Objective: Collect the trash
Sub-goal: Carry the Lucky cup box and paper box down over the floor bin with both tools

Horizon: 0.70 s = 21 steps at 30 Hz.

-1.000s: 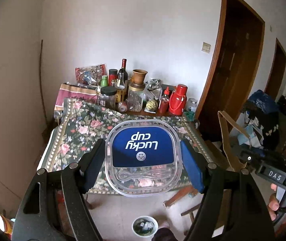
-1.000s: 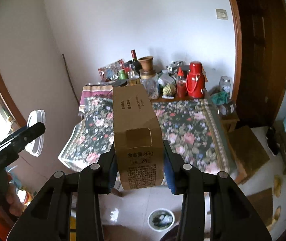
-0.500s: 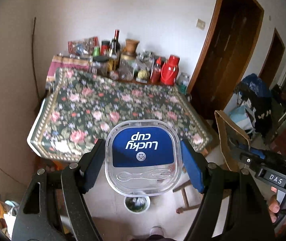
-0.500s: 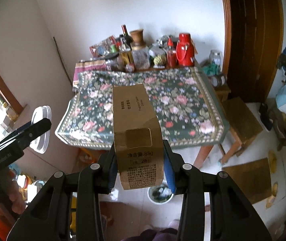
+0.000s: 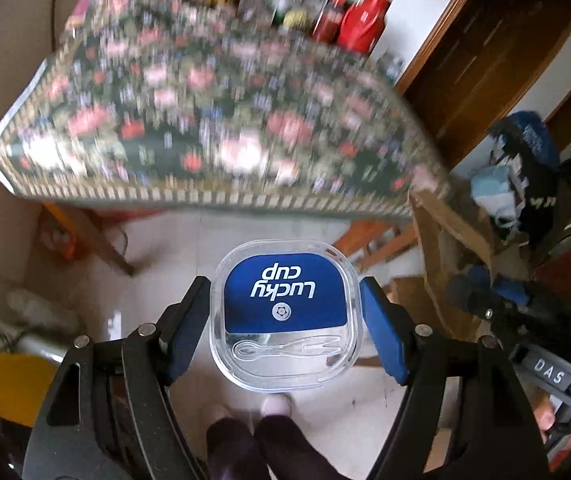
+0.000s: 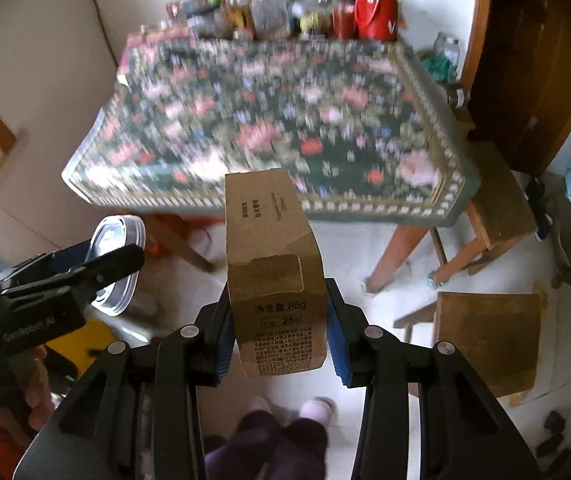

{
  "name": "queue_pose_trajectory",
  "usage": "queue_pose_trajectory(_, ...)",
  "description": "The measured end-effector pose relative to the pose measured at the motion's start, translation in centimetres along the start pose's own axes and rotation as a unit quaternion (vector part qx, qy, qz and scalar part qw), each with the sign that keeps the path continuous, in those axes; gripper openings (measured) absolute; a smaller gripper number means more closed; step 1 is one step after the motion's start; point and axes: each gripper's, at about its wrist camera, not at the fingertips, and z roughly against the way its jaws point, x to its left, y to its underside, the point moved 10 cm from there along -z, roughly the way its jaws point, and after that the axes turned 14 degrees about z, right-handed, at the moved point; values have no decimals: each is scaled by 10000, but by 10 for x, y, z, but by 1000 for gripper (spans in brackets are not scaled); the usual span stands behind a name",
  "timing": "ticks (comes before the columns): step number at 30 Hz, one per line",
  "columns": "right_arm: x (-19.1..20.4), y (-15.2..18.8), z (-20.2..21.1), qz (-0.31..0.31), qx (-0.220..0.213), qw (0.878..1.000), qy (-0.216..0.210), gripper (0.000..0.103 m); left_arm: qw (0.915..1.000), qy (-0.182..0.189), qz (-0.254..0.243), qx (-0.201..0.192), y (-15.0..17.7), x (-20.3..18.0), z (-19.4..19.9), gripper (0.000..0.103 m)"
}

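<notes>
The left gripper [image 5: 285, 320] is clamped on a clear, rounded-square plastic tub lid with a blue label [image 5: 285, 312], its blue pads pressing the rim at 9 and 3 o'clock, and the lid hangs over pale floor tiles at the near edge of the table under a dark floral tablecloth [image 5: 213, 120], which fills the frame from 10 to 2 o'clock. White letters on the label, upside down from this camera, read "Lucky cup" above a small round emblem, and a clear plastic spork [image 5: 285, 349] sits moulded in along the near side. I judge the lid light, thin and smooth, so it is likely to flex and slip; opposite rims, as now, are the sensible hold, with gentle pressure. The right gripper [image 6: 279, 324] is closed on a brown kraft cardboard carton [image 6: 273, 280], pads flat on its two long sides near the lower end, held out in front of the table's near edge. Its front carries "净含量 85g", a boxed "28" and a block of fine print too small to read; more small lines run down the top panel. It looks light and probably empty, stiff at the creases but easily crushed mid-panel, so gripping close to an end suits it. At 9 o'clock in the right view, the other gripper's body reads "Genrobot AI"; "DAS" shows at 4 o'clock in the left view.
</notes>
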Motion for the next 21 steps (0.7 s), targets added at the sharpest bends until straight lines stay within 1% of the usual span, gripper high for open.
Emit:
queue_pose_trajectory(3, 3, 12, -36, 226, 244, 9994, -118, 36, 9993, -70, 198, 307, 23, 17, -39, 74)
queue_pose_trajectory(6, 8, 27, -78, 458, 486, 9975, -212, 36, 9967, -162, 461, 645, 50, 40, -86, 74)
queue_pose_trajectory(9, 12, 45, -118, 518, 703, 9956, -336, 36, 9936, -287, 658, 868, 73, 65, -125, 74)
queue_pose_trajectory(11, 17, 64, -155, 468, 932, 9934, -476, 36, 9922, -447, 690, 941, 85, 81, -146, 74)
queue_pose_trajectory(12, 18, 73, -169, 441, 1015, 9925, -521, 36, 9912, -558, 697, 976, 93, 94, -161, 74)
queue_pose_trajectory(14, 21, 88, -196, 408, 1162, 9907, -584, 36, 9891, -663, 767, 1066, 105, 113, -183, 74)
queue_pose_trajectory(18, 25, 122, -248, 405, 1356, 9878, -648, 36, 9848, -783, 931, 1236, 125, 150, -225, 74)
queue_pose_trajectory(21, 28, 139, -282, 339, 1492, 9853, -757, 37, 9834, -856, 980, 1267, 133, 170, -252, 74)
